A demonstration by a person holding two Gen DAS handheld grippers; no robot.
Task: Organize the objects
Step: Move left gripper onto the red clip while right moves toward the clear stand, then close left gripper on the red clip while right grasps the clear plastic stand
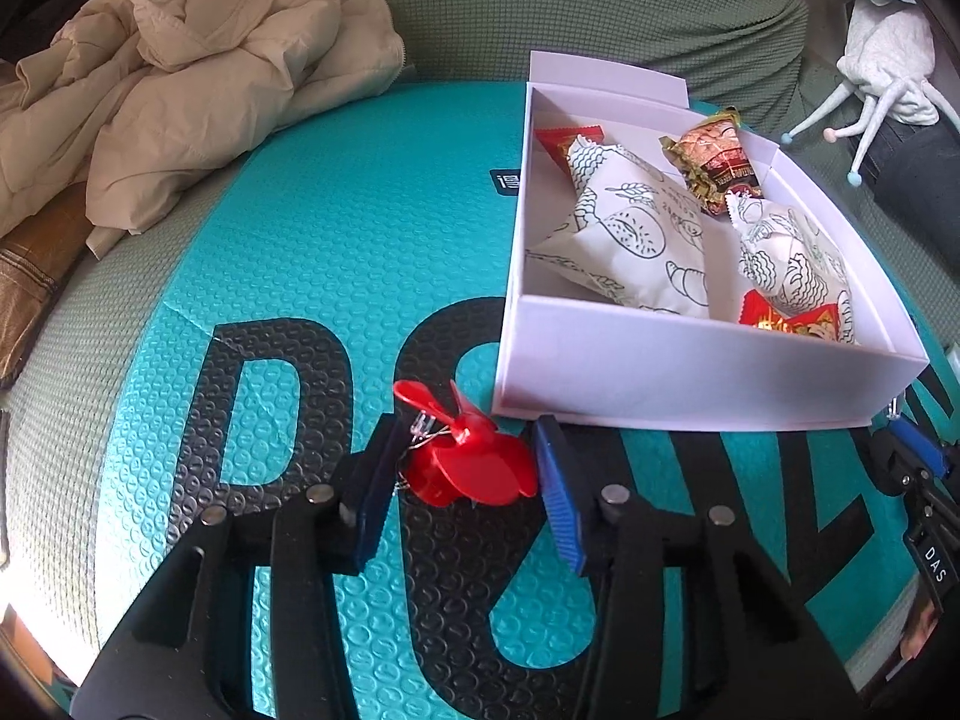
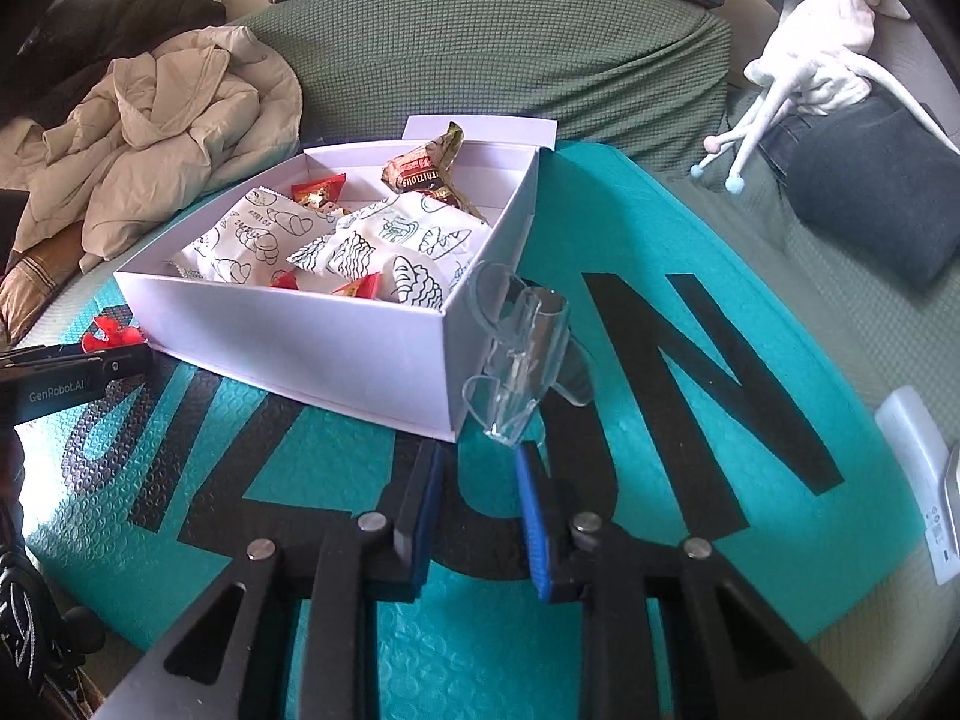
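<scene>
- A red clip (image 1: 468, 462) was seen lying on the teal mat (image 1: 300, 276), between the spread pads of the left claw (image 1: 465, 483), just in front of the white box (image 1: 690, 372). The left claw was open; no contact with the clip could be confirmed, though the left pad (image 1: 375, 498) appeared very near its wire spring.
- A clear clip (image 2: 522, 354) was seen beside the box's corner (image 2: 450, 360), ahead of the right claw (image 2: 480, 504), which was also open and gripped nothing.
- It was judged that the red clip's rounded handles could be squeezed sideways by the pads, so that it might pop out or spring open.
- If the left claw were closed too low, the soft, embossed mat could be pinched with the clip.
- The clear clip was judged hard to see against the mat; its edges could be misjudged and it could be knocked over or pushed against the box.
- The box was already filled with snack packets (image 1: 636, 240); a clip dropped onto them could slide off or sit on top.
- The light box could be shoved by either claw, as both were held near its front wall.
- A beige jacket (image 1: 198, 78) and a white toy (image 1: 882, 72) lay well apart and were judged no risk.
</scene>
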